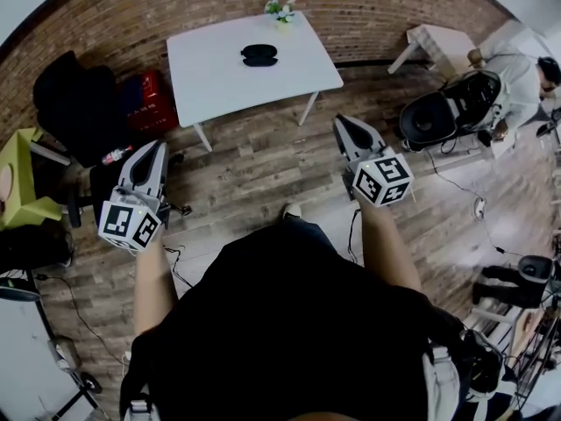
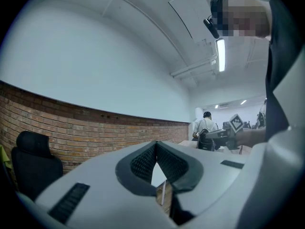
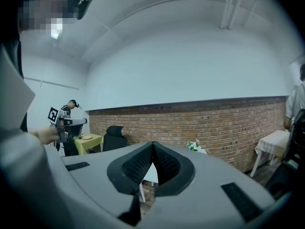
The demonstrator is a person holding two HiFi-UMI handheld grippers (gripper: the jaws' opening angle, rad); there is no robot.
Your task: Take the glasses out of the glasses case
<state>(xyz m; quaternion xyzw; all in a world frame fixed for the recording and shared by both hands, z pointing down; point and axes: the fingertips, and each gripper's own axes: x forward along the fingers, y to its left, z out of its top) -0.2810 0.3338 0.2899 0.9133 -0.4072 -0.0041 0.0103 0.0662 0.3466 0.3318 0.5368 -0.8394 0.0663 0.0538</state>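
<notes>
Two pairs, one per hand, held over the plank floor [image 1: 263,160]: left tongs [image 1: 157,150] with jaws pressed together at the tips and nothing between them; right tongs [image 1: 344,124] likewise closed tip to tip, gripping nothing. We mark the black case [image 1: 259,54] lying on the white desk [image 1: 210,82], near the middle and toward the far edge, well apart from both pairs. Flowers [image 1: 279,9] stand at the desk's far edge by the brick wall [image 1: 377,11]. Left of the desk we see a black chair [image 1: 74,103] and a red crate [image 1: 154,99]. A person [image 1: 521,73] sits at far right.
</notes>
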